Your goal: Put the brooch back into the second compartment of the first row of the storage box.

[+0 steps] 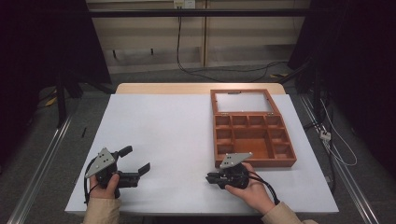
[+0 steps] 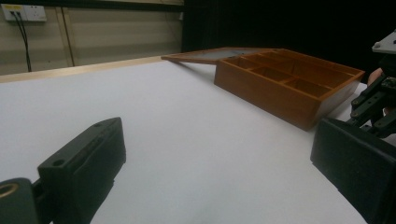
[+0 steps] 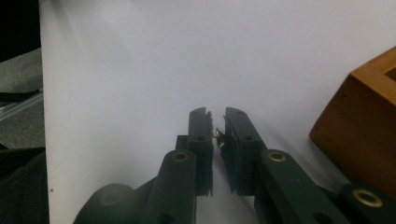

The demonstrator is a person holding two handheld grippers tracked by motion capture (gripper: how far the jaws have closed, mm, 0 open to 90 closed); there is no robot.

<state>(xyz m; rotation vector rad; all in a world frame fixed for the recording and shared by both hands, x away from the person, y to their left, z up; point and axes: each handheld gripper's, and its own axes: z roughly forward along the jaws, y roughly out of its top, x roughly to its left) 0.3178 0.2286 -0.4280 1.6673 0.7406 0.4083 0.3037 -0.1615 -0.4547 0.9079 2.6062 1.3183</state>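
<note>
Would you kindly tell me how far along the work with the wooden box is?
Done: the wooden box lies open, compartments seemingly empty. In hand: the right gripper pinches a tiny object beside it. Remaining: probably setting that object into a compartment.

A shallow brown wooden box with compartments (image 1: 254, 135) sits on the right half of the white-topped desk (image 1: 163, 126), its glazed wooden lid (image 1: 241, 101) lying open flat behind it. The right claw (image 1: 210, 178) rests on the desk just before the box's near left corner, a tiny object (image 3: 218, 136) between its jaws. The left claw (image 1: 137, 162) lies well apart at the near left
</note>
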